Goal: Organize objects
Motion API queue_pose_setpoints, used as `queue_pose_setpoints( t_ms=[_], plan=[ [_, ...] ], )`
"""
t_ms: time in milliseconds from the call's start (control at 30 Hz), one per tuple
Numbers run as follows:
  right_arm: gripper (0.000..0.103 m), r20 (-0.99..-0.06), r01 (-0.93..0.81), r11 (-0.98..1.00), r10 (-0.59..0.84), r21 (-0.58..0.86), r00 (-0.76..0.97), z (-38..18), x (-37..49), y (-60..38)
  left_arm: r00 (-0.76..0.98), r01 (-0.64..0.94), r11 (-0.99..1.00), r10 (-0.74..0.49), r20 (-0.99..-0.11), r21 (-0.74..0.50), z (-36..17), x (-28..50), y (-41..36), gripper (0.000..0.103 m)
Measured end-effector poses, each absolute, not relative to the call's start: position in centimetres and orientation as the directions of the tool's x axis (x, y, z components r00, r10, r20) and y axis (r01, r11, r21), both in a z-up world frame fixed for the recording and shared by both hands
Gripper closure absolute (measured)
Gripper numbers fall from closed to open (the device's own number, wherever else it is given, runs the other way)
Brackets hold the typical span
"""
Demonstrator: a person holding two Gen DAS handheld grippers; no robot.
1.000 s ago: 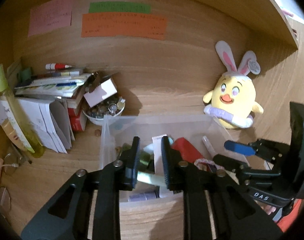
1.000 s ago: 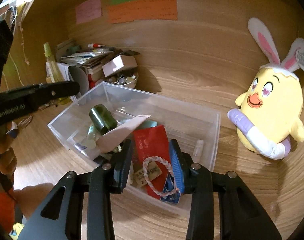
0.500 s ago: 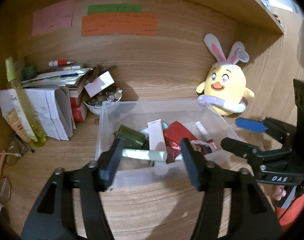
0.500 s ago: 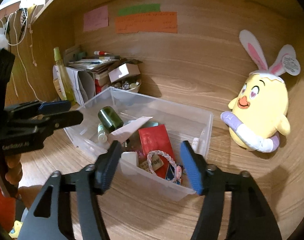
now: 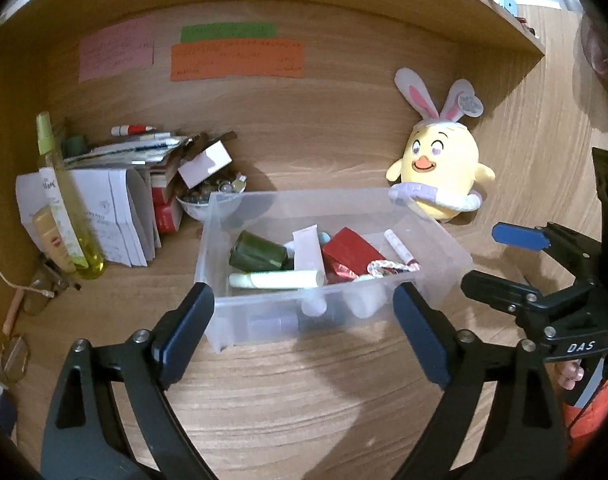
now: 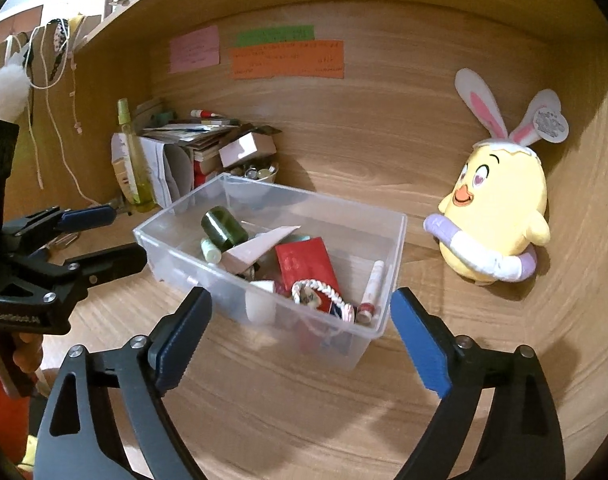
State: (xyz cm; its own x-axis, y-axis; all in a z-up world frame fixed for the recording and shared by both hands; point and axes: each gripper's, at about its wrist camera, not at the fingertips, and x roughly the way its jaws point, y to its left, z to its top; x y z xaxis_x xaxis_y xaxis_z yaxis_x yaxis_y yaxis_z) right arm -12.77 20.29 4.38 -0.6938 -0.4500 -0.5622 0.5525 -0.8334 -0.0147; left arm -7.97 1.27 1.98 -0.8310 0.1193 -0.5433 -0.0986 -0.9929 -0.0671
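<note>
Left gripper (image 5: 302, 308): jaws wide apart, empty, near clear bin (image 5: 432, 236).
Right gripper (image 6: 300, 314): jaws wide apart, empty.
Bin contents: green bottle (image 5: 258, 255), red packet (image 5: 350, 254).

A home study nook is shown: a wooden table (image 5: 304, 392) closed in by a wooden back panel under a shelf (image 5: 484, 12). Handwritten paper notes (image 5: 236, 60) are stuck to the panel. A yellow plush chick with rabbit ears (image 5: 440, 168) is leaned against it. Stacked books and papers (image 5: 116, 208), a spray bottle (image 5: 64, 208) and a clear plastic bin of small personal items (image 5: 444, 248) are kept on the table.
</note>
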Motion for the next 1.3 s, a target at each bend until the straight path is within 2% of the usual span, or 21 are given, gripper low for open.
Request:
queue_pose_setpoints(
  t_ms=[433,1300],
  plan=[
    [0.011,-0.565,0.545,-0.838,-0.454,0.008,-0.689,3.4,-11.1,21.0,-0.817,-0.070,-0.990,0.129,-0.561,-0.125,0.3,-7.2,0.6,0.011],
    [0.009,-0.571,0.540,-0.841,-0.458,0.030,-0.681,3.0,-11.4,21.3,-0.822,-0.075,-0.991,0.124,-0.556,-0.110,0.4,-6.9,1.0,0.011]
  ],
)
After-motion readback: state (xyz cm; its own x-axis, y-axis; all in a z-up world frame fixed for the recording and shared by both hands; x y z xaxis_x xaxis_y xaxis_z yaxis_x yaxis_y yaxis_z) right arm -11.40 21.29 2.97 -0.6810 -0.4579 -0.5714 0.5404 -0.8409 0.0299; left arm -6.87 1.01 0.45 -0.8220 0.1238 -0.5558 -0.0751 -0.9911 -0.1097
